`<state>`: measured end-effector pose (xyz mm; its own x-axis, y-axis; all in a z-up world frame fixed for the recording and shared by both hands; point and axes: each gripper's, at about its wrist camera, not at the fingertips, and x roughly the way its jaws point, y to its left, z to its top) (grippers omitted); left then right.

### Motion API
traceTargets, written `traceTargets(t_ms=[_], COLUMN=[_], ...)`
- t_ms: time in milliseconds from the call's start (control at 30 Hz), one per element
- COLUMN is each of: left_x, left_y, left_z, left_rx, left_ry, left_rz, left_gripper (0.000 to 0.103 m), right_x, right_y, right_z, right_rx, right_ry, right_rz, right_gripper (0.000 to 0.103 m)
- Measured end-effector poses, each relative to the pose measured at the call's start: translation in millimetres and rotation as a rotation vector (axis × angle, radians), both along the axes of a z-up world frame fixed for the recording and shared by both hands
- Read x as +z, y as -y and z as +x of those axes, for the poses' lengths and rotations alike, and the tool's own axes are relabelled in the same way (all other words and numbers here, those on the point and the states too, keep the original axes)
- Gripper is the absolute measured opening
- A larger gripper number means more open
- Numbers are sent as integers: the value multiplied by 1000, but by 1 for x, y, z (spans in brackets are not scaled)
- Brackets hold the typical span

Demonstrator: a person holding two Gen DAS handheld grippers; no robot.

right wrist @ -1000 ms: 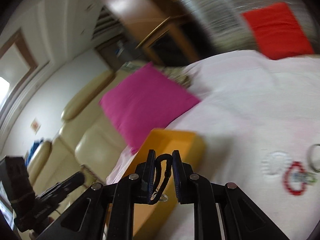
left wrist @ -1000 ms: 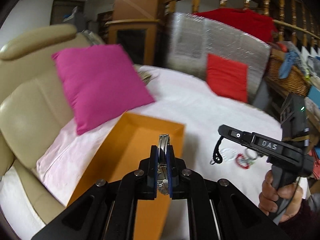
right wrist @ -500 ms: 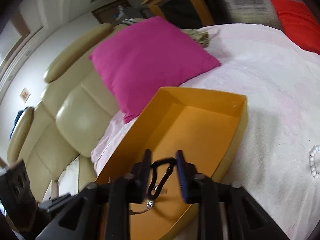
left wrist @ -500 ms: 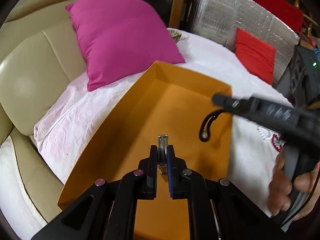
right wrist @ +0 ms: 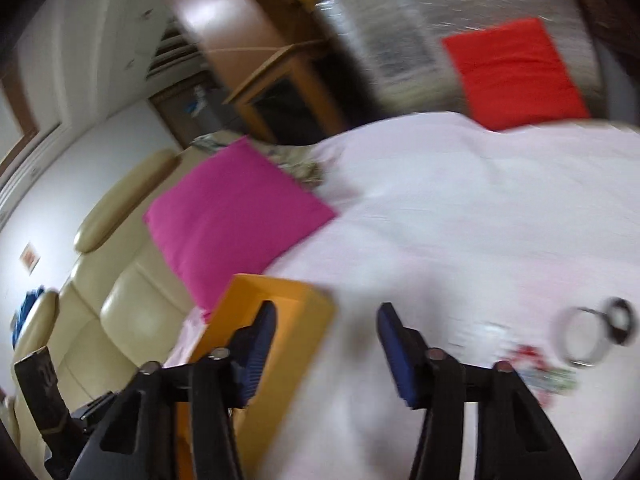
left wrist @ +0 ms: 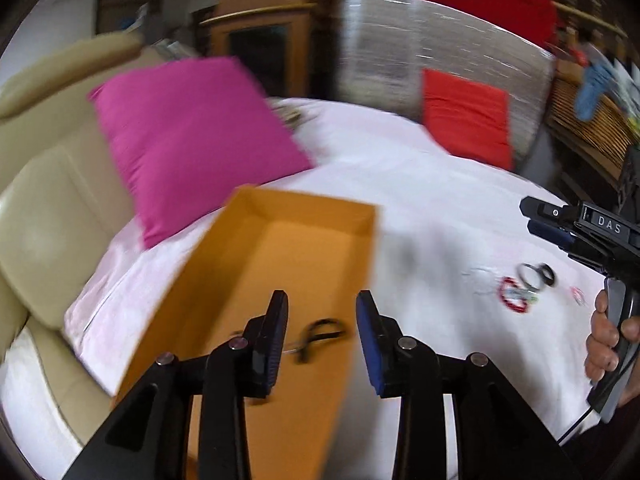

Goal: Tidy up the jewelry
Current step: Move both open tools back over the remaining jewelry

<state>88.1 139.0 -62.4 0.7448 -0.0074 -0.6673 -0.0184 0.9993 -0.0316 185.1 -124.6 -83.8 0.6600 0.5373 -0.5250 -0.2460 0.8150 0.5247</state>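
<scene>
Our left gripper (left wrist: 322, 334) jaws opening, empty, over the orange box (left wrist: 280, 280), black cord (left wrist: 320, 334) inside, right gripper (right wrist: 326, 344) jaws opening, empty, bracelets (left wrist: 524, 284) at three o'clock.

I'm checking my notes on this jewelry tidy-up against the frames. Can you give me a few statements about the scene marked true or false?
1. The left tool grips a watch. False: nothing is between its opening jaws.
2. A black cord piece lies in the orange box. True.
3. The orange box sits on the floor. False: it rests on the white bedcover.
4. Loose jewelry remains on the bedcover, right of the box. True.
5. The right tool is empty. True.
</scene>
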Motion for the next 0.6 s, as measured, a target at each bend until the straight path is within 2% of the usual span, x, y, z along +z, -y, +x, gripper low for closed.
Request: traceTargets(t_ms=[100,200,267,333,400,433,500,600], left_x=[-2,-10,-19,-29,-40,-46,-57,-68], left_y=[47,92,117,133,145,149,153,156], left_z=[8,14,22,30,39,44,54,69], left_rx=[-81,-171,-218,-228,-232,-231,-221,-209], left_ry=[2,9,-5,-23,-48,-61,-92,-120], left_rz=[26,41,54,52,26,16,19,19], left_gripper=[44,44,44,44,44,44,44,44], right_x=[-10,-22,-31,-42,-56,-63,-75,-87], right_y=[68,125,146,155,155,157,152,138], right_z=[-7,-14,-13,-11,-6,-5,4,16], right_rx=[-65,-128,-124,-112,-79,-63,-24,-9], right_ry=[-65,-115,-157,-195,-243,-264,-313,-340], right_rz=[75,129,168,182,175,189,218,150], right_gripper=[53,53,53,53,47,40,40,40])
